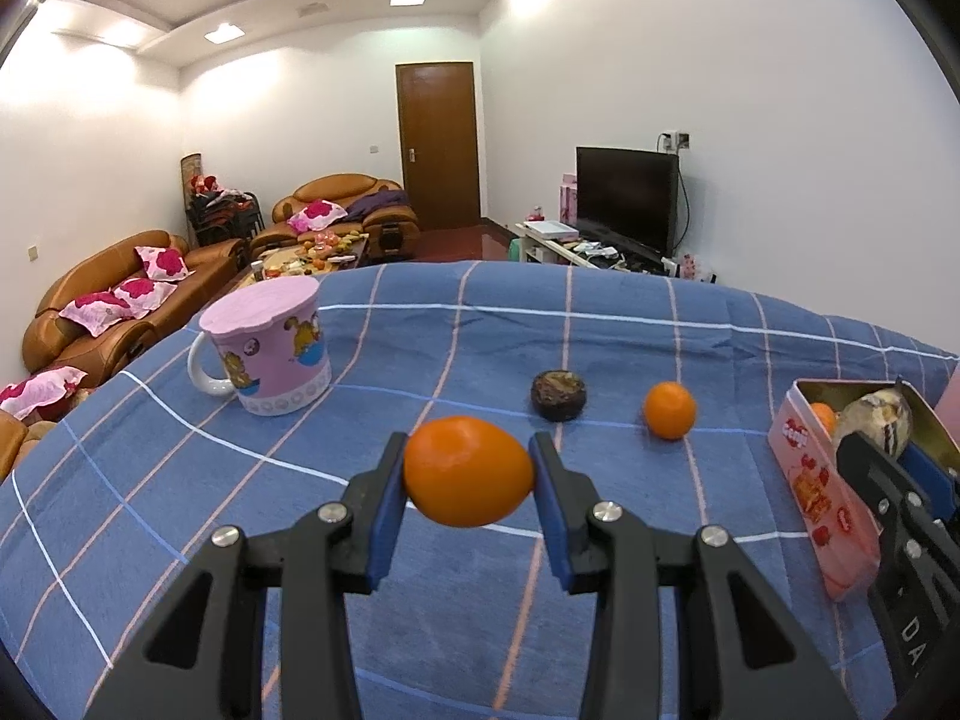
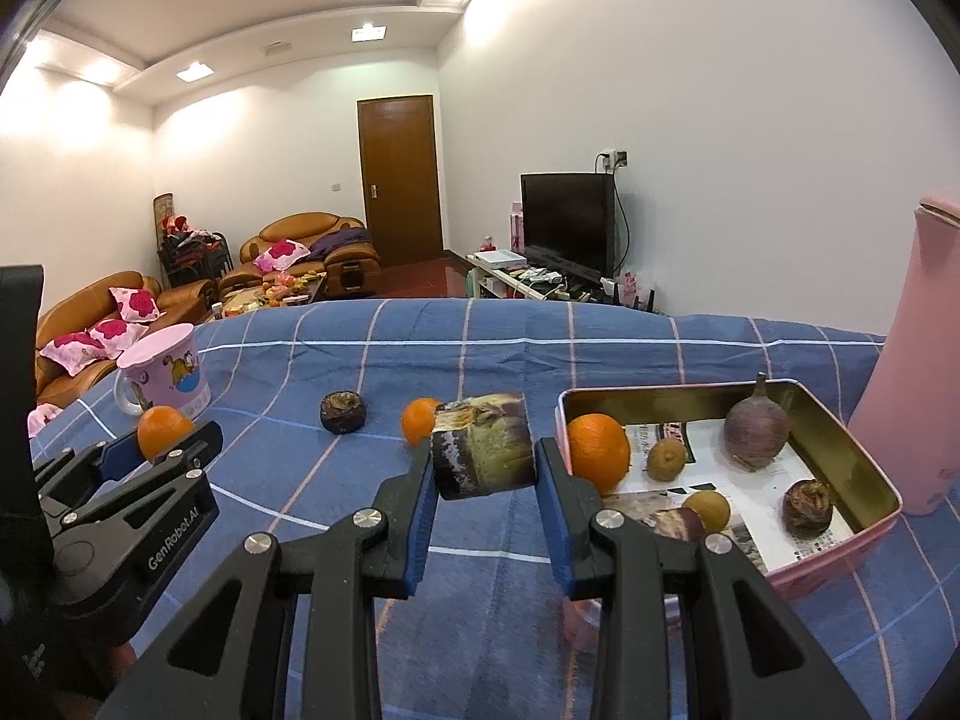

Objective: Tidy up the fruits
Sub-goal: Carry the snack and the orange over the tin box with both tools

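Both grippers have their hands full here. The left gripper (image 1: 469, 471) is clamped on an orange (image 1: 468, 471), blue pads pressed against either side, the fruit held up off the blue checked cloth (image 1: 540, 324) that covers the desk. The right gripper (image 2: 483, 462) is closed on a stubby, brownish-green cut chunk (image 2: 483, 447) with a dark mottled band on it, hard to say which fruit exactly, also lifted clear of the cloth.

The pink tin box (image 2: 840, 546) sits to the right, open, with a printed paper lining its bottom. Inside it: another orange (image 2: 598, 451) at the near-left end, two small tan round fruits (image 2: 666, 459), a purplish bulb-shaped one with a pointed tip (image 2: 755, 427), and a dark shrivelled round one (image 2: 807, 507) near the right wall. The held chunk hangs just left of the box's left edge.

On the cloth itself, a small orange (image 1: 669, 410) and a dark round fruit (image 1: 558, 395) lie near each other, apart from the box. A pink cartoon mug (image 1: 267, 345) with a lid stands farther left. A tall pink bottle (image 2: 912, 372) is just beside the box on its right side.
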